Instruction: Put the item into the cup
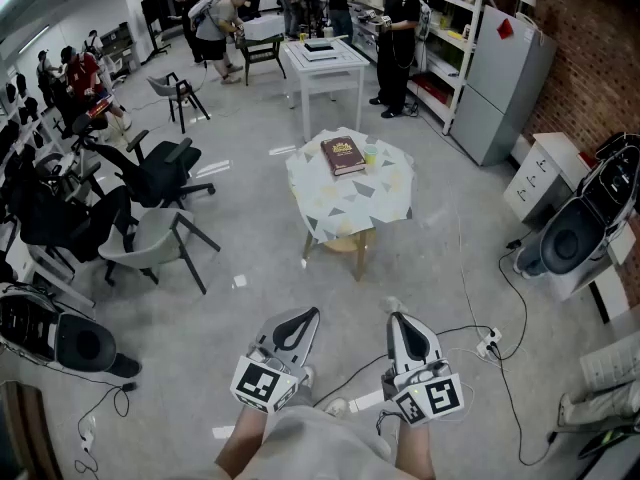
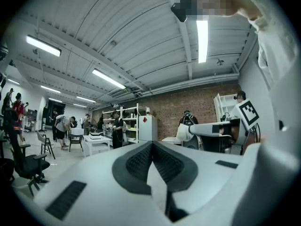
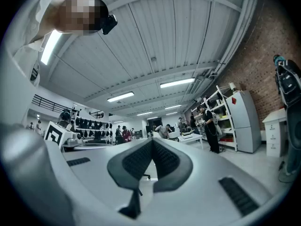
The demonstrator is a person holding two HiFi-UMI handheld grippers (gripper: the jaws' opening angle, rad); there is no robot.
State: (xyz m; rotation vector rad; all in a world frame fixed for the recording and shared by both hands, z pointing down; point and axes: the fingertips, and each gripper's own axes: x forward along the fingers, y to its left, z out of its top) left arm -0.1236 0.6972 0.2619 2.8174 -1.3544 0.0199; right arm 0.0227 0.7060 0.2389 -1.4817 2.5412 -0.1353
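Observation:
A small round table [image 1: 350,203] with a patterned cloth stands a few steps ahead in the head view. On it lie a dark red book [image 1: 342,155] and a pale yellow-green cup [image 1: 371,154] beside the book's right edge. My left gripper [image 1: 301,319] and right gripper [image 1: 399,324] hang low near my body, far short of the table, both shut with nothing in them. In the left gripper view the jaws [image 2: 151,147] meet at the tips and point up across the room. The right gripper [image 3: 152,145] looks the same in its own view.
A grey chair [image 1: 150,238] and black office chairs [image 1: 150,173] stand to the left. A white table [image 1: 322,63], people, shelves and a grey fridge [image 1: 505,78] are at the back. Cables [image 1: 480,338] trail on the floor at right; a white machine [image 1: 580,228] sits far right.

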